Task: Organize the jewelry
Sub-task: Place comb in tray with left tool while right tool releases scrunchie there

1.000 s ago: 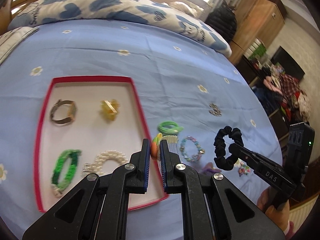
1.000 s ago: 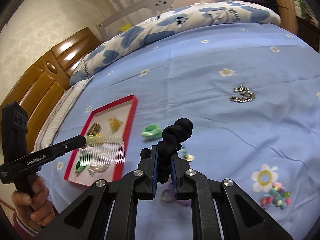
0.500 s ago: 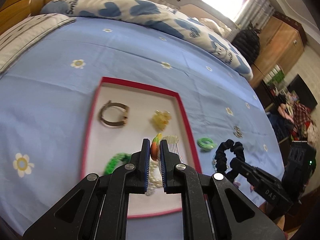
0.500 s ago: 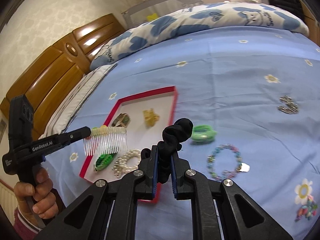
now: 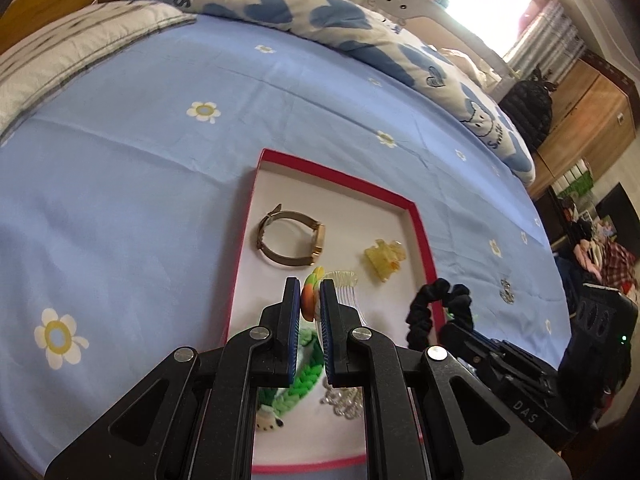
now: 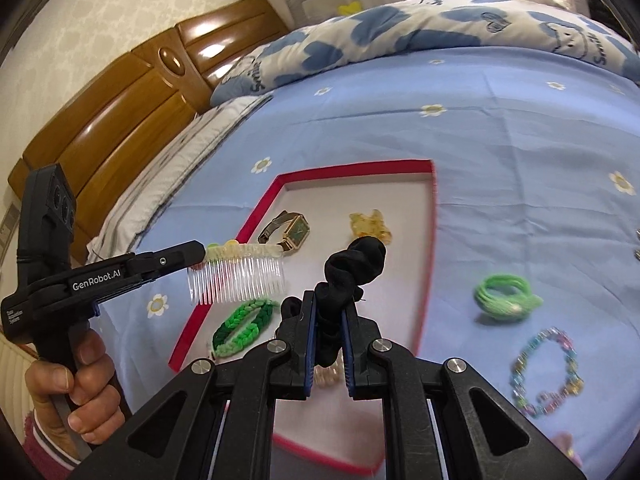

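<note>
A red-rimmed tray [image 5: 423, 236] [image 6: 352, 169] lies on the blue bedsheet. In it are a gold watch [image 5: 288, 240] [image 6: 290, 230], a yellow claw clip [image 5: 385, 258] [image 6: 370, 224], a green braided bracelet [image 5: 296, 384] [image 6: 244, 322] and a pearl bracelet [image 5: 344, 398], mostly hidden. My left gripper [image 5: 309, 304] [image 6: 198, 254] is shut on a clear hair comb [image 6: 240, 270] [image 5: 344, 284] and holds it above the tray. My right gripper [image 6: 329, 316] is shut on a black scrunchie [image 6: 352, 268] [image 5: 438, 312] over the tray's right part.
On the sheet right of the tray lie a green coil hair tie [image 6: 506, 298], a pastel bead bracelet [image 6: 546, 372] and a silver piece [image 5: 506, 290]. A patterned pillow [image 5: 320, 12] and a wooden headboard [image 6: 132, 96] are beyond.
Both grippers have moved left from the loose items on the sheet to above the tray, carrying the comb and the scrunchie with them.
</note>
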Demonstrator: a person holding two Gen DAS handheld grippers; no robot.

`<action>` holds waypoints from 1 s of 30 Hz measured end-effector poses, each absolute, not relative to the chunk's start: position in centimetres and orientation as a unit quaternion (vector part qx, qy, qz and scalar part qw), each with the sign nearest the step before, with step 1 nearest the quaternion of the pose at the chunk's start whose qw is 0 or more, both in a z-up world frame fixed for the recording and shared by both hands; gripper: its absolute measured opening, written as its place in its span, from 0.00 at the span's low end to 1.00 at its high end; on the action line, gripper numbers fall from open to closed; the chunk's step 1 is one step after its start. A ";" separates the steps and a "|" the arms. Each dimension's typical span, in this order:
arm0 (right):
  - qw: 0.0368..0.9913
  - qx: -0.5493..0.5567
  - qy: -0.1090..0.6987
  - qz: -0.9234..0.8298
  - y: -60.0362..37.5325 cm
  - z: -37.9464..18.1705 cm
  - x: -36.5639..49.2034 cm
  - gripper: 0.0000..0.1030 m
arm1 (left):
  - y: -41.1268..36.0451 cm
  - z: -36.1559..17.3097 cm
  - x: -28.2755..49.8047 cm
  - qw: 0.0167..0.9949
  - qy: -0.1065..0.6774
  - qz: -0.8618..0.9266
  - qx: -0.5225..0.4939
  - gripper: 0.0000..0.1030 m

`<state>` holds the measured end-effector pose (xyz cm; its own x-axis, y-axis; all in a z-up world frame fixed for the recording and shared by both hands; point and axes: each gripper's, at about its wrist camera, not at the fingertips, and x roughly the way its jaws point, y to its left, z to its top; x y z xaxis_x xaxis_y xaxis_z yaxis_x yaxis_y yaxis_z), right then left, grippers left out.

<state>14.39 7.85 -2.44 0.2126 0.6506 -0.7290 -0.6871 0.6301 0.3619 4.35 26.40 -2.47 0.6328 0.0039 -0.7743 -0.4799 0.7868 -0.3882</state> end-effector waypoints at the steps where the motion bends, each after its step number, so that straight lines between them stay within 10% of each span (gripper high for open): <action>1: 0.776 -0.022 0.460 0.431 8.3 -2.7 14.5 0.10 | 26.5 -2.7 4.5 0.853 0.406 0.144 -0.294 0.08; 19: 0.759 -0.038 0.499 0.416 11.0 -6.4 16.3 0.17 | 26.8 -5.7 6.0 0.833 0.448 0.158 -0.283 0.09; 23: 0.758 -0.032 0.503 0.414 10.9 -6.4 16.4 0.39 | 26.7 -5.9 5.9 0.829 0.456 0.159 -0.283 0.09; 30: 0.763 -0.026 0.496 0.414 10.3 -5.5 16.3 0.42 | 26.3 -5.4 5.5 0.830 0.456 0.159 -0.278 0.18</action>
